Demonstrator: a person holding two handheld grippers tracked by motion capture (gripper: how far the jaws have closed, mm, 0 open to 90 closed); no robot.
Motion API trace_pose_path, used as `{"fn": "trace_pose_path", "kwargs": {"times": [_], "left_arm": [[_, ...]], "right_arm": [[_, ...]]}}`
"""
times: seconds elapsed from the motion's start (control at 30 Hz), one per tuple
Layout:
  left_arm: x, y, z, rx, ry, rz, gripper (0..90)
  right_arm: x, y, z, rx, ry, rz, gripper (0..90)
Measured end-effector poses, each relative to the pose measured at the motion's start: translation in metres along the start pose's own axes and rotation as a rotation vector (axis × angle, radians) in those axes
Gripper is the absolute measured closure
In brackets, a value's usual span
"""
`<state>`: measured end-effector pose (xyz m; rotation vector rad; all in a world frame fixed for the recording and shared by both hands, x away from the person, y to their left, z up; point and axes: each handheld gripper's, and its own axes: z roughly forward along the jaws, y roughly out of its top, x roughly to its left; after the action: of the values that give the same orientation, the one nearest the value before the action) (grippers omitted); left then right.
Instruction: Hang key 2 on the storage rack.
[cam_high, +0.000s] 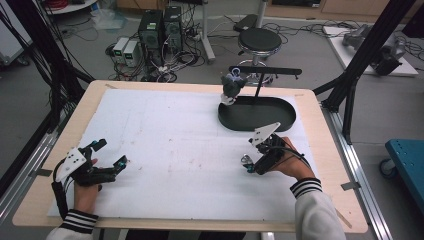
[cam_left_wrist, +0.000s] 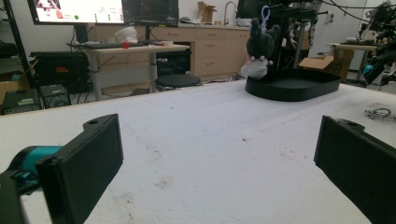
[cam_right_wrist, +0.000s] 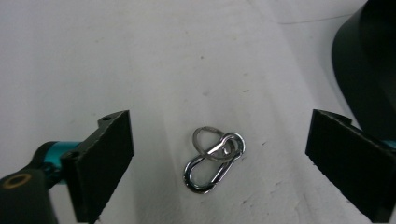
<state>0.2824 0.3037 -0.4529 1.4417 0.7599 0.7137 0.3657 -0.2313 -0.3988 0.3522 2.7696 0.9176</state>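
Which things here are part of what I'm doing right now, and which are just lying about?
In the job:
- carabiner with key ring, lying on the white mat between the open jaws of the right gripper
- plush toy hanging from the stand over the black tray, likely linked

Lying about:
- left gripper, open, nothing between its jaws
- stool and computers on the floor

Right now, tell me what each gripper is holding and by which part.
Nothing is held. The right gripper stands open over the metal carabiner lying on the white mat, pads clear of it. The left gripper is open and empty.
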Motion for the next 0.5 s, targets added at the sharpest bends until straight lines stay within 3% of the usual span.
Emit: {"fn": "trace_pose_path", "kwargs": {"times": [0.03, 0.23, 0.5], "left_arm": [[0.0, 0.0, 0.0, 0.0, 0.0, 0.0, 1.7], [0.0, 0.0, 0.0, 0.0, -0.002, 0.002, 1.7], [0.0, 0.0, 0.0, 0.001, -0.003, 0.003, 1.7]], "right_arm": [[0.0, 0.0, 0.001, 0.008, 0.013, -0.01, 18.9], [0.0, -0.002, 0.008, 0.066, 0.016, -0.046, 20.8], [-0.001, -0.001, 0.014, 0.098, 0.03, -0.073, 34.6]]}}
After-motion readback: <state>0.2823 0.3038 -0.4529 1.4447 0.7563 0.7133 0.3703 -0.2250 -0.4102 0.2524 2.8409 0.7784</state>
